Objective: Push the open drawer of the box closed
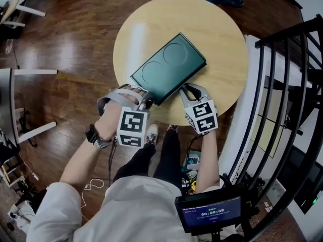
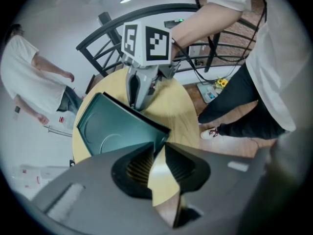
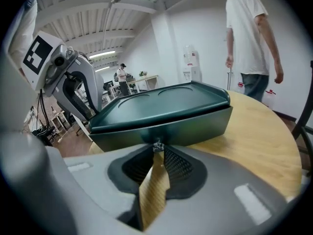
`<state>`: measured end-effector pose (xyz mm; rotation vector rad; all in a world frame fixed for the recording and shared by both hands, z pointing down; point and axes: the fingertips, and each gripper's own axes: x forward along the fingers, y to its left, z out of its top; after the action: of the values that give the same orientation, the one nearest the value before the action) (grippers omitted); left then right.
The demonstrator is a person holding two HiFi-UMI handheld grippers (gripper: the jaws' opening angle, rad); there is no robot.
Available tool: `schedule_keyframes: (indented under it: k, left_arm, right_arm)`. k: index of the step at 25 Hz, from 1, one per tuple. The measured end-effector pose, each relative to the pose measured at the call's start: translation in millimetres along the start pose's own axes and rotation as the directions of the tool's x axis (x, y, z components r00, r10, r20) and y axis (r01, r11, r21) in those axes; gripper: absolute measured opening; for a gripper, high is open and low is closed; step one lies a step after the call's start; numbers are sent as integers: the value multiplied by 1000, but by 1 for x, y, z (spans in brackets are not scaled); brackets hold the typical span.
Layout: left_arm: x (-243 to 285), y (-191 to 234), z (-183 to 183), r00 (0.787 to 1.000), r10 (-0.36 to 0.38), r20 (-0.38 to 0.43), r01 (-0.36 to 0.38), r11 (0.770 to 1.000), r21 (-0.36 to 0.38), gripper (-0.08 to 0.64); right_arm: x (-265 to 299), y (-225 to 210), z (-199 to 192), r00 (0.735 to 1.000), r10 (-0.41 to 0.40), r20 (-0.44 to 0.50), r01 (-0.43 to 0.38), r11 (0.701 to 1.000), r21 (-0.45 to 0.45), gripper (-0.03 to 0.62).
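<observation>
Box: one dark green box (image 1: 169, 67), lying slantwise on the desk, with one short end at the edge nearest the person.
Desk: one round, pale wooden desk (image 1: 222, 39).
Lid: two circles are pressed into it, one toward the far end (image 1: 174, 53) and one toward the near end (image 1: 154, 72).
Drawer: one drawer front (image 3: 195, 126) fills the near short end, tucked under the lid's rim. I cannot tell whether any gap remains.
Knob: one small metal knob (image 3: 157, 146) at the middle of the drawer front.
Grippers: two, each carrying one marker cube, the left (image 1: 132, 127) and the right (image 1: 203, 116).
Left gripper (image 2: 157, 153): its fingers stand a narrow gap apart with only bare desk between them. It holds nothing. Its tips are just beside the box's near corner.
Right gripper (image 3: 157, 153): its fingers are also a narrow gap apart, with nothing clamped. The knob sits right at the fingertips. I cannot tell whether they touch it.
Bystander: one person in a white shirt (image 3: 249, 38) stands beyond the desk.
Writing: black-and-white square patterns on the cubes. The print on the one small screen (image 1: 212, 213) is too small to read.
</observation>
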<state>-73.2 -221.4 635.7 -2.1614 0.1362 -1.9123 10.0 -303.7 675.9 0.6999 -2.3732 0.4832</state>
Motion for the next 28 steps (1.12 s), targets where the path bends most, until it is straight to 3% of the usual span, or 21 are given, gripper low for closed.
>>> schedule_keyframes:
  k: [16, 24, 28]
  left_arm:
    - [0, -2, 1, 999, -18, 34, 18, 1000, -10, 89]
    - [-3, 1, 11, 990, -4, 142, 31, 981, -190, 137]
    - [-11, 6, 13, 977, 17, 210, 45, 956, -288, 137]
  right_arm:
    - [6, 1, 6, 1000, -13, 1, 13, 1000, 7, 71]
    - [-4, -6, -7, 998, -56, -14, 57, 995, 84, 80]
    - [-24, -13, -10, 994, -107, -5, 107, 989, 102, 80]
